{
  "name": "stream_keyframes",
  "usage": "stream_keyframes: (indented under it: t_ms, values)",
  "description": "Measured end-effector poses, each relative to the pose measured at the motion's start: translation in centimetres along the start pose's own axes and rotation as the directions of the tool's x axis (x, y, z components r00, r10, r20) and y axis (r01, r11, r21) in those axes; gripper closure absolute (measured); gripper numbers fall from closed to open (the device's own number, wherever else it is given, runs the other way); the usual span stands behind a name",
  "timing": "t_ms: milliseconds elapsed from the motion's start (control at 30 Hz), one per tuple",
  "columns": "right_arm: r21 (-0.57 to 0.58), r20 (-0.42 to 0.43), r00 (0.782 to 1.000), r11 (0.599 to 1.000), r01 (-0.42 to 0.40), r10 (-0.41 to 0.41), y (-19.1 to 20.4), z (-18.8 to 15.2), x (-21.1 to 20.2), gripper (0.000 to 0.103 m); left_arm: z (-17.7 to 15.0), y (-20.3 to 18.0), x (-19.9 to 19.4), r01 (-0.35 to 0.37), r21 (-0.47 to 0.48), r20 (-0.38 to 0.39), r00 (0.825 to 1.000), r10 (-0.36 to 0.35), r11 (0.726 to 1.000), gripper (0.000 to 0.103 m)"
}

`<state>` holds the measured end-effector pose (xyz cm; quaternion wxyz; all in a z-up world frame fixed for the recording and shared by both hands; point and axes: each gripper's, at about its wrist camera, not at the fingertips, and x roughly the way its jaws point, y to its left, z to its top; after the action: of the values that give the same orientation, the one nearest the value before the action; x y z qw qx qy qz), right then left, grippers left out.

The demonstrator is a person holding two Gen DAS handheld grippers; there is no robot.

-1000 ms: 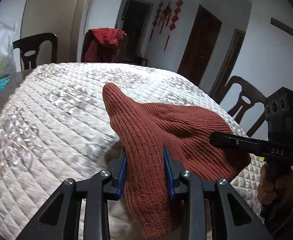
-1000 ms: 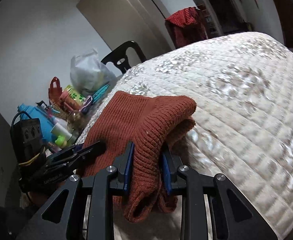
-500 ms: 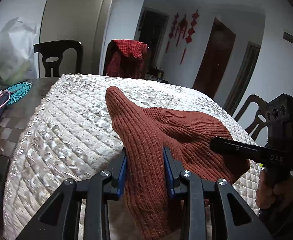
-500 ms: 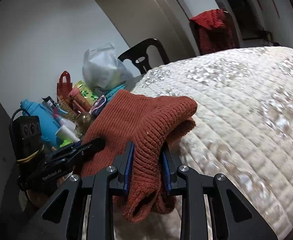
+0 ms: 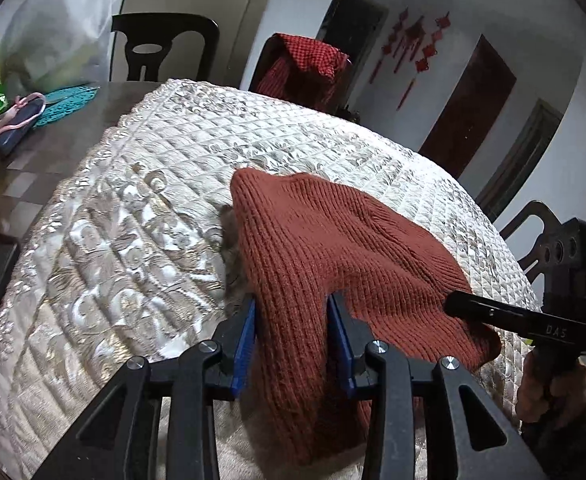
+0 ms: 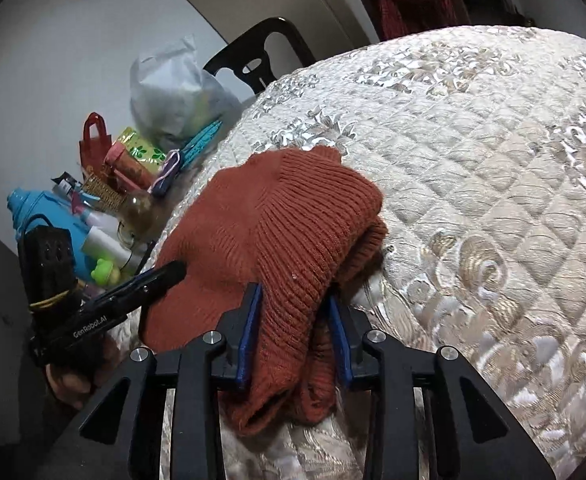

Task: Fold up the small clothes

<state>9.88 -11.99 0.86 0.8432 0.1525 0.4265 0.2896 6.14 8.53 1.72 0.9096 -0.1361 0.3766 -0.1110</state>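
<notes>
A rust-red knitted garment (image 5: 333, 248) was seen spread over a quilted, cream-coloured cover (image 5: 133, 240) on the table, its folded body lying ahead of both tongs. In the left wrist view, a thick ribbed fold of the knit was gathered between the blue pads of the left gripper (image 5: 291, 320), which had just been opening a little; the pads were still pressed against the wool on both sides, so the fold was held. In the right wrist view, the doubled edge of the same garment (image 6: 293, 232) was caught between the pads of the right gripper (image 6: 293, 312), whose jaws had likewise just been widening (the cloth bulged out below them and drooped toward the camera). The garment's far end was laid flat on the cover. The right gripper's fingers (image 5: 493, 312) were visible at the knit's right edge in the left view.
</notes>
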Motion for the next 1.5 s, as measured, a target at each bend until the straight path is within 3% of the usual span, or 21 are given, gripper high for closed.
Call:
stream_keyframes:
  t_ms: [233, 267, 333, 533, 1000, 1067, 1167, 1500]
  values:
    - [-0.073, 0.110, 0.990, 0.993, 0.092, -0.084, 1.8, 0.1, -2.7, 0.070, 0.2, -0.6, -3.2, -0.045, 0.010, 0.088, 0.995, 0.044, 0.999, 0.064]
    - [-0.082, 0.113, 0.990, 0.992, 0.096, -0.087, 2.0, 0.3, -2.6, 0.076, 0.3, -0.9, -3.5, -0.035, 0.015, 0.095, 0.995, 0.033, 0.999, 0.064]
    - [-0.117, 0.102, 0.991, 0.988, 0.097, -0.085, 2.8, 0.1, -2.2, 0.082, 0.1, -1.8, -3.6, -0.019, 0.041, 0.094, 0.996, 0.015, 0.999, 0.064]
    - [-0.152, 0.030, 0.992, 0.980, 0.124, -0.121, 2.6, -1.1, -0.1, 0.083, -1.0, -2.0, -1.2, -0.059, 0.046, 0.029, 0.998, 0.058, 0.997, 0.065]
    - [-0.242, 0.088, 0.985, 0.956, 0.168, -0.151, 5.0, -3.1, -2.4, 0.083, -2.5, -3.1, -3.9, -0.142, 0.023, 0.079, 0.987, 0.140, 0.990, 0.064]
    - [-0.269, 0.073, 0.982, 0.945, 0.186, -0.172, 5.2, -3.6, -1.7, 0.083, -3.0, -3.4, -3.7, -0.123, 0.027, 0.069, 0.990, 0.121, 0.992, 0.064]
    - [-0.253, 0.052, 0.980, 0.946, 0.201, -0.194, 4.5, -3.6, -0.9, 0.083, -3.4, -3.5, -2.5, -0.157, 0.039, 0.038, 0.987, 0.156, 0.987, 0.065]
    - [-0.252, 0.050, 0.983, 0.950, 0.184, -0.177, 4.4, -4.4, -2.3, 0.083, -3.7, -4.1, -2.9, -0.194, 0.042, 0.035, 0.981, 0.193, 0.980, 0.063]
